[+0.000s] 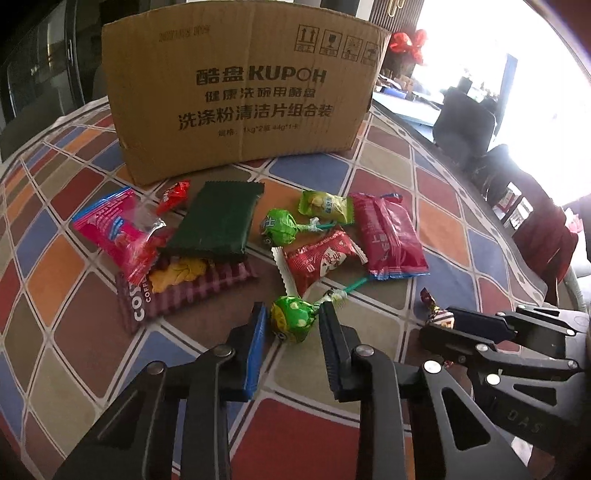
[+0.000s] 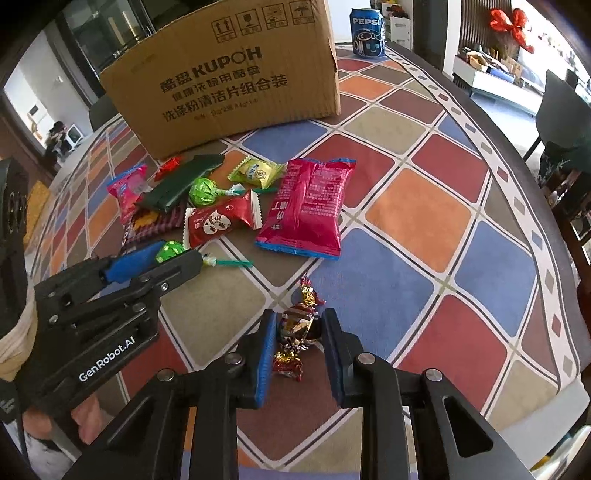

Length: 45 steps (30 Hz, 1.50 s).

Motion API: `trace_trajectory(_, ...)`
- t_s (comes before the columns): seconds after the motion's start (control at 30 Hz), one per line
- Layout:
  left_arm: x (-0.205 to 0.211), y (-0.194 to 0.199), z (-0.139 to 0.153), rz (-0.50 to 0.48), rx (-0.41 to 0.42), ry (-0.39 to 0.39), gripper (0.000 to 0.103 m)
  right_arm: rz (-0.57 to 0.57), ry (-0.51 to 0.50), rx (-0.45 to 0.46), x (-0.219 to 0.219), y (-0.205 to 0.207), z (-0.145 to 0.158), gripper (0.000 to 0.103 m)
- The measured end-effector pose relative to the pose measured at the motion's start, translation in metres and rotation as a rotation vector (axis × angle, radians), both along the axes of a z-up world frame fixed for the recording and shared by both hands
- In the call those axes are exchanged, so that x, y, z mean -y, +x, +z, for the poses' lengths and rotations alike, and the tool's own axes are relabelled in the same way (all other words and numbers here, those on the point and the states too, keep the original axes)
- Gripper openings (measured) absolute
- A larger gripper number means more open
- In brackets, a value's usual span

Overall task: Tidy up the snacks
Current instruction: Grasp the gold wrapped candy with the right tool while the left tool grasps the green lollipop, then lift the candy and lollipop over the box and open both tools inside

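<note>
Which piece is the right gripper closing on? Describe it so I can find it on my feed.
Start at the cardboard box, then come past the snack pile toward the near table edge. Lying alone there, between the right gripper pads, is a small twist-wrapped candy. Its shiny gold, red and brown foil sets it apart from the green lollipops and flat packets.

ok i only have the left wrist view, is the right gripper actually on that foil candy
Observer: Yes. The right wrist view shows the right gripper with its fingers closed on the middle of the foil candy, a twisted end sticking out each way.
Operator: anything behind the box i cant see
Observer: A blue Pepsi can stands upright on the table, past the right corner of the cardboard box.
Operator: and my lollipop, gripped or not
Observer: Seen from the side, the left gripper pinches the head of the green lollipop; its stick pokes out to the right.
</note>
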<state>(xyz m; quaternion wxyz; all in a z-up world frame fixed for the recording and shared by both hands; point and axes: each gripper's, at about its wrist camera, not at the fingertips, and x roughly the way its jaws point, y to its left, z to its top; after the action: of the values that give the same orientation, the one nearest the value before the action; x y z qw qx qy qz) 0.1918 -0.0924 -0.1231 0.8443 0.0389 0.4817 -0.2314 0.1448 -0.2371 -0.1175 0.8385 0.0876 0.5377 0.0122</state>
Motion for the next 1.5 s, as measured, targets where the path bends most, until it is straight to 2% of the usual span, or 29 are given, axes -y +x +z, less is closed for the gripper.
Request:
trace_trajectory(0.33,-0.004,-0.008,0.008,0.011,0.005,-0.019,0.026,0.007,0.022,0.019,-0.001,-0.003,0.004,0.026)
trace_trajectory(0.73,-0.01,-0.024,0.033,0.044,0.07,-0.026,0.026,0.021,0.041,0.107,-0.002,-0.008,0.032,0.026)
trace_trajectory(1.17,-0.022,-0.028,0.099,0.091,0.244,-0.058,0.026,0.041,0.046,0.253,-0.001,-0.005,0.077,0.026)
trace_trajectory(1.5,-0.031,-0.012,0.146,0.138,0.355,-0.066,0.026,0.064,0.052,0.397,-0.002,0.015,0.125,0.026)
